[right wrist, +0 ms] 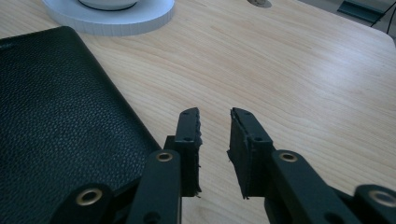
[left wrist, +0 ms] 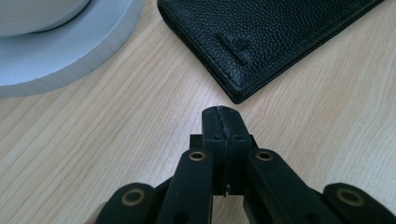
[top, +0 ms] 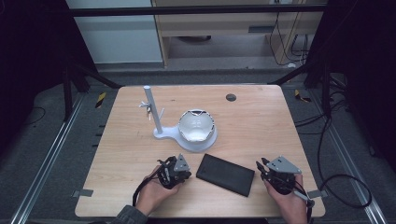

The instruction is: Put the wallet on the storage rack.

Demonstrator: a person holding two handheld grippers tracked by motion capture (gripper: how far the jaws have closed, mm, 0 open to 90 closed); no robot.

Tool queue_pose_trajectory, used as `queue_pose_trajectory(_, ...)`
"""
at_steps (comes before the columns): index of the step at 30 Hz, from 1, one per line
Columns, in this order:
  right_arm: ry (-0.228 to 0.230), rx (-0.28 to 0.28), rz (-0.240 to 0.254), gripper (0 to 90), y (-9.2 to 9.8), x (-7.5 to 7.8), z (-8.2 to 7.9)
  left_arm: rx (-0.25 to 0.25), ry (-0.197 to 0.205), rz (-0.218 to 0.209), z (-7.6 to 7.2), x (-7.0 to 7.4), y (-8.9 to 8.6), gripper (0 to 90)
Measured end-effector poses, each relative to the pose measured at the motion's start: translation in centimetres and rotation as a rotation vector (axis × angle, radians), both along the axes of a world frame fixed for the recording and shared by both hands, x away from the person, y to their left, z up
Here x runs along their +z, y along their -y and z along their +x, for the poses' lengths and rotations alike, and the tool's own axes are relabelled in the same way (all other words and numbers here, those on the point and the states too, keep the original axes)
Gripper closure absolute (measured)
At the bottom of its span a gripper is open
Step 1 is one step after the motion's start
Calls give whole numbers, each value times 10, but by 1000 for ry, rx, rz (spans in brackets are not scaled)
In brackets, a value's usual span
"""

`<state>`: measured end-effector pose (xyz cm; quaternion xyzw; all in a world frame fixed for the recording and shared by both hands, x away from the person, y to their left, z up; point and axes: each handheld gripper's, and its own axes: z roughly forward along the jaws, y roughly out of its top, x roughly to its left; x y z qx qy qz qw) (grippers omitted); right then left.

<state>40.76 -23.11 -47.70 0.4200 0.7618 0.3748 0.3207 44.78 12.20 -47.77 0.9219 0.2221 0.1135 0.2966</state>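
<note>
Lying flat on the table (top: 130,140) between both hand-held grippers, wallet (top: 225,174), long axis slanting left-far to right-near; white stand (top: 196,140) behind it; left hand-held gripper (left wrist: 222,116) closed empty, right hand-held gripper (right wrist: 215,122) narrowly parted, empty.

1. The left gripper (top: 180,171) rests low in the left hand (top: 150,193), jaws pressed flat together, gripping nothing.
2. The right gripper (top: 262,166), in the right hand (top: 290,201), shows a narrow empty gap.
</note>
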Motion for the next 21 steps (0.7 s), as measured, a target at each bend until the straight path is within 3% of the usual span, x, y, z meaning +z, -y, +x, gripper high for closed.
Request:
queue_pose_trajectory(10,4,3,-17,764,1,-1,-10,-46,-16,32,5,-6,11,898)
queue_pose_trajectory(21,5,-1,-11,750,2,-1,-12,-61,-16,19,6,-6,12,897)
